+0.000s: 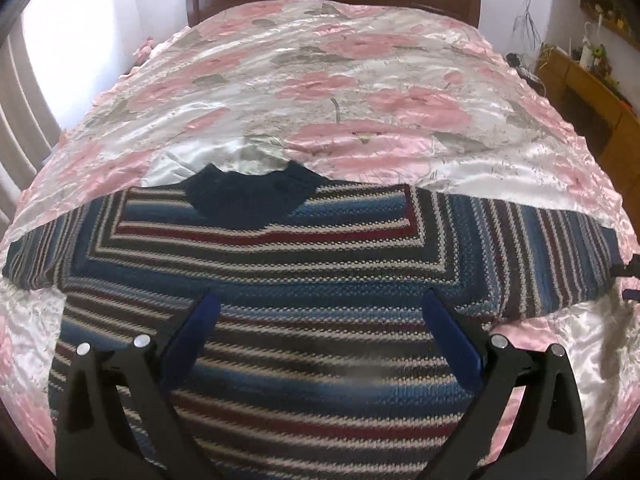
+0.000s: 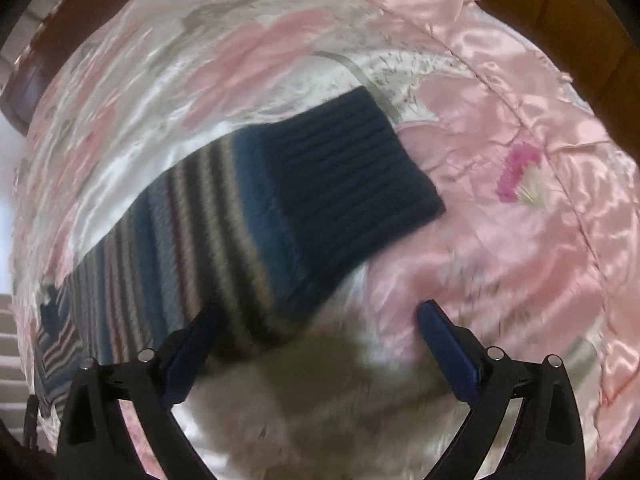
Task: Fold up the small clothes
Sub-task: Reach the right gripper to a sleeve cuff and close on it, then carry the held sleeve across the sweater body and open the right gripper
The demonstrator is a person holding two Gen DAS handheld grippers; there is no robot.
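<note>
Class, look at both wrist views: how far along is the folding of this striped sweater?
Done: the striped sweater lies flat on the floral bedspread, both sleeves spread out sideways. In hand: nothing; the left gripper hangs open over the body, the right gripper open near the navy cuff. Left: every fold; sleeves and body are unfolded.

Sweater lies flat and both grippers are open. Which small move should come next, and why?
Probably bring the right hand-held gripper onto the sleeve near its navy cuff and close. Its jaws are open, the sweater lies spread, unfolded.
</note>
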